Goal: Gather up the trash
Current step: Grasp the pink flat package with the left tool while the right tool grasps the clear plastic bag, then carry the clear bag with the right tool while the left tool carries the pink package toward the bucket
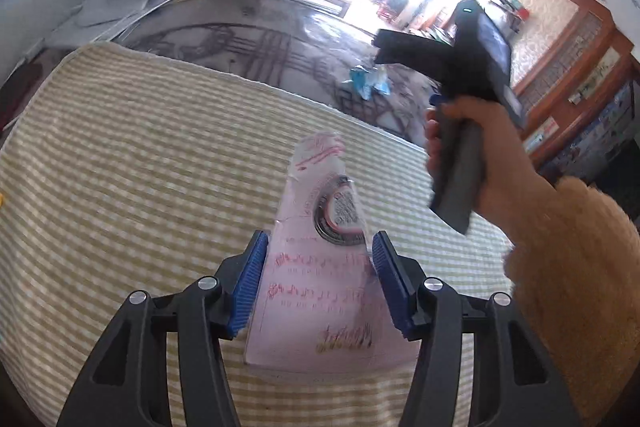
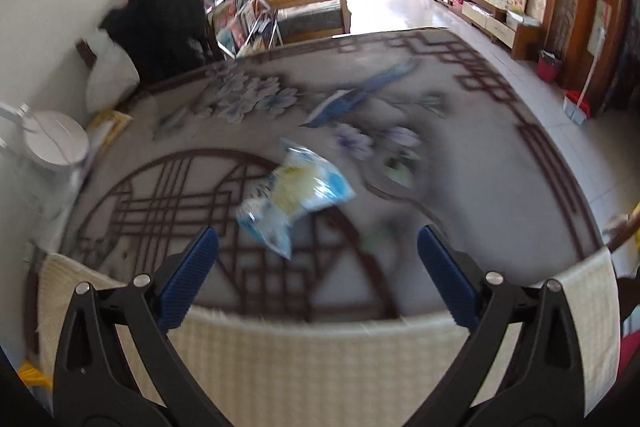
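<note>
Left gripper (image 1: 318,281): clamped on a pink, translucent plastic package (image 1: 320,267), blue pads pressing both long edges; package juts toward 12 o'clock over the checked cloth (image 1: 140,155).
Right gripper (image 2: 318,275): jaws wide apart, nothing between the pads; seen from the left wrist as a dark body gripped by the person's right hand (image 1: 464,147) at 2 o'clock.
Next trash: blue-and-white crumpled wrapper (image 2: 294,193) lying on the patterned counter (image 2: 480,155), at 12 o'clock of the right gripper, just beyond the cloth's edge; same wrapper (image 1: 368,83) at 1 o'clock in the left wrist view.
Step in hand, by judgement: reach for the wrapper with the open right gripper while holding the package.
Approach: centre the wrapper between the pads before lowering; view smeared, so slow down first.
Grasp point: pinch the pinched waist or a raised fold, not a flat corner; thin film likely to slide out.
Counter contact: bring pad tips down to the surface, since the wrapper lies low.
Left side: hold pressure steady; package stiff but slippery.
Risk: pushing the wrapper away with one pad instead of closing around it.
</note>
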`<state>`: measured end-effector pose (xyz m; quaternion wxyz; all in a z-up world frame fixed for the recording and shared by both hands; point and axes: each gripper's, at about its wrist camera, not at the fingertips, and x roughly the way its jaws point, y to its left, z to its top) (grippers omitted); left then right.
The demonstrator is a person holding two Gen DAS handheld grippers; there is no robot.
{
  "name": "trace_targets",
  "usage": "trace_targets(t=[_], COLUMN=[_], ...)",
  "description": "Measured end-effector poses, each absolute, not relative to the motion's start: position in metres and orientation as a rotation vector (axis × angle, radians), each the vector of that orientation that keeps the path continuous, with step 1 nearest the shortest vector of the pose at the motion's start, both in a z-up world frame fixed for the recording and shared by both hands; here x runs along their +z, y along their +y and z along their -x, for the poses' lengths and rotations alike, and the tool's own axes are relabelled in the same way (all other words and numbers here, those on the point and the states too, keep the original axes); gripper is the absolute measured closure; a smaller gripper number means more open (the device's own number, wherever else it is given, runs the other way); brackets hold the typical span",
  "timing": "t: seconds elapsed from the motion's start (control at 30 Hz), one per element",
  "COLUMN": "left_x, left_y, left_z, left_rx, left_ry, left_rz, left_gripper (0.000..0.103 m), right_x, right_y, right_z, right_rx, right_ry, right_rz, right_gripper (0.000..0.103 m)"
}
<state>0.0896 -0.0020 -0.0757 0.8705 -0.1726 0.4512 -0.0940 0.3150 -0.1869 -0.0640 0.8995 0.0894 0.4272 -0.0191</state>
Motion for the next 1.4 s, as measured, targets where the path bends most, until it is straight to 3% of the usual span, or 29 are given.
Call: trace_targets(t=[0.03,0.07,0.13,0.23,0.27,0.3,0.4,0.5,0.8,1.0,1.2,1.4], left_x=[-0.076,-0.077,-0.081,-0.090,-0.094,-0.098,-0.110,-0.112,-0.091,-0.056,-0.027,-0.004], left_y=[0.000,0.003,0.005,-0.002,-0.005,-0.007,-0.010,-0.010,-0.032,-0.058,-0.087,-0.168], left_z=[-0.092,-0.097,-0.103,-0.107,-0.107,-0.108,-0.110,-0.110,-0.083,-0.049,-0.009,0.006], left_rx=[-0.186,-0.181,-0.178,-0.202,-0.207,-0.207,-0.190,-0.206,-0.226,-0.217,-0.234,-0.362], left_ry=[0.937,0.926,0.928,0.980,1.003,1.021,1.060,1.060,0.955,0.850,0.783,0.756], left_rz=[0.369,0.388,0.421,0.407,0.400,0.397,0.387,0.405,0.295,0.172,0.138,0.125], left_gripper=[0.034,0.029,0.027,0.029,0.029,0.031,0.058,0.062,0.063,0.063,0.063,0.063], right_x=[-0.067,-0.072,-0.082,-0.093,-0.096,-0.096,-0.091,-0.070,0.004,0.011,0.003,0.019], right_y=[-0.184,-0.183,-0.181,-0.182,-0.183,-0.184,-0.192,-0.204,-0.246,-0.281,-0.316,-0.375], right_z=[-0.321,-0.328,-0.340,-0.349,-0.350,-0.347,-0.332,-0.298,-0.122,-0.018,0.020,0.050], right_rx=[-0.049,-0.057,-0.074,-0.088,-0.089,-0.086,-0.062,-0.005,0.146,0.092,0.029,-0.121], right_ry=[0.896,0.909,0.929,0.982,0.995,0.986,0.965,0.925,0.804,0.690,0.636,0.548], right_rz=[-0.187,-0.202,-0.236,-0.241,-0.247,-0.255,-0.288,-0.297,-0.063,0.015,-0.074,-0.076], right_gripper=[0.005,0.005,0.008,0.044,0.063,0.063,0.067,0.069,0.069,0.069,0.069,0.069])
